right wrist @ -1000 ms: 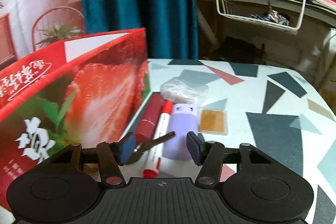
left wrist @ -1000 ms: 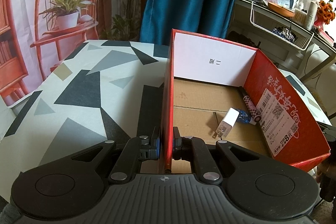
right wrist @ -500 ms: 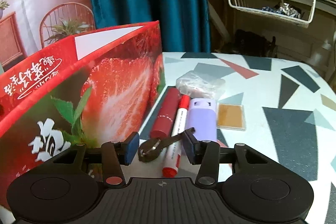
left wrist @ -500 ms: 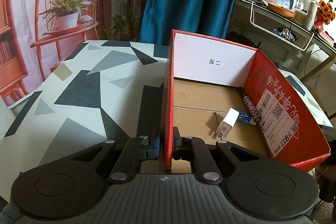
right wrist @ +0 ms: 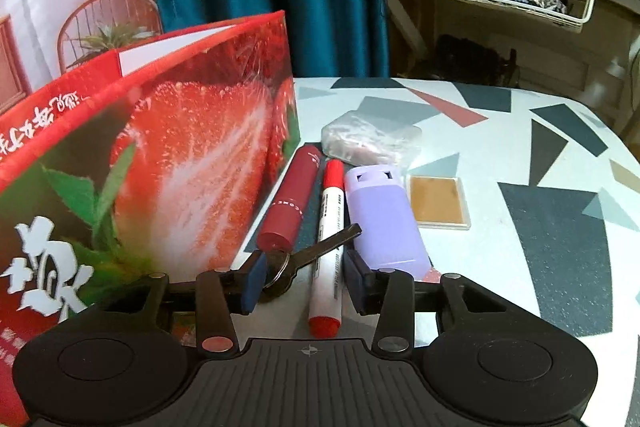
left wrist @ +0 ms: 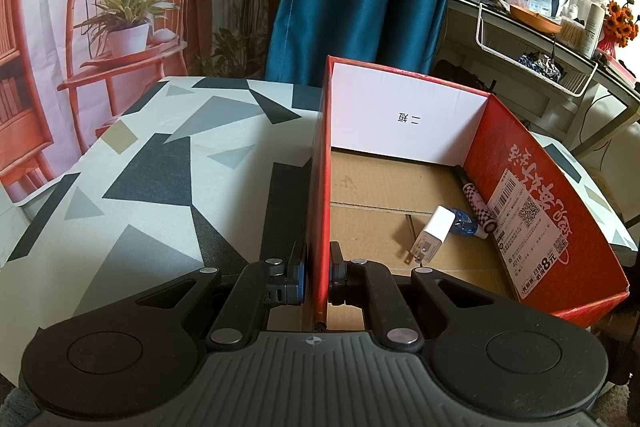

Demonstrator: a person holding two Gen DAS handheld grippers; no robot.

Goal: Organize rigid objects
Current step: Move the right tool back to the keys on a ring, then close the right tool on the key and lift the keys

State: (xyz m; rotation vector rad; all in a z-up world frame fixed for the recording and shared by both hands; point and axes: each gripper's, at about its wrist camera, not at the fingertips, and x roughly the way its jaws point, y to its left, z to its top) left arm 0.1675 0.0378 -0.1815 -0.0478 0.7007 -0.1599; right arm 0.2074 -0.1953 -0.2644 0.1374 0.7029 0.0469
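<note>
The right gripper (right wrist: 304, 281) has just been closing, jaws still apart around the dark key (right wrist: 308, 253) and the red marker (right wrist: 329, 247) on the worktop (right wrist: 540, 155). Judged risk: they pinch the marker too, or the key skids. The left gripper (left wrist: 318, 277), pitched downward, is clamped on the red box (left wrist: 520, 163) wall.

- Glossy printed cardboard box (left wrist: 532, 211), raw brown card floor inside.
- Dark metal key (right wrist: 316, 251); smooth plastic marker (right wrist: 329, 247).
- Matt lilac plastic case (right wrist: 380, 215).
- Crinkled clear plastic bag (right wrist: 368, 139).
</note>
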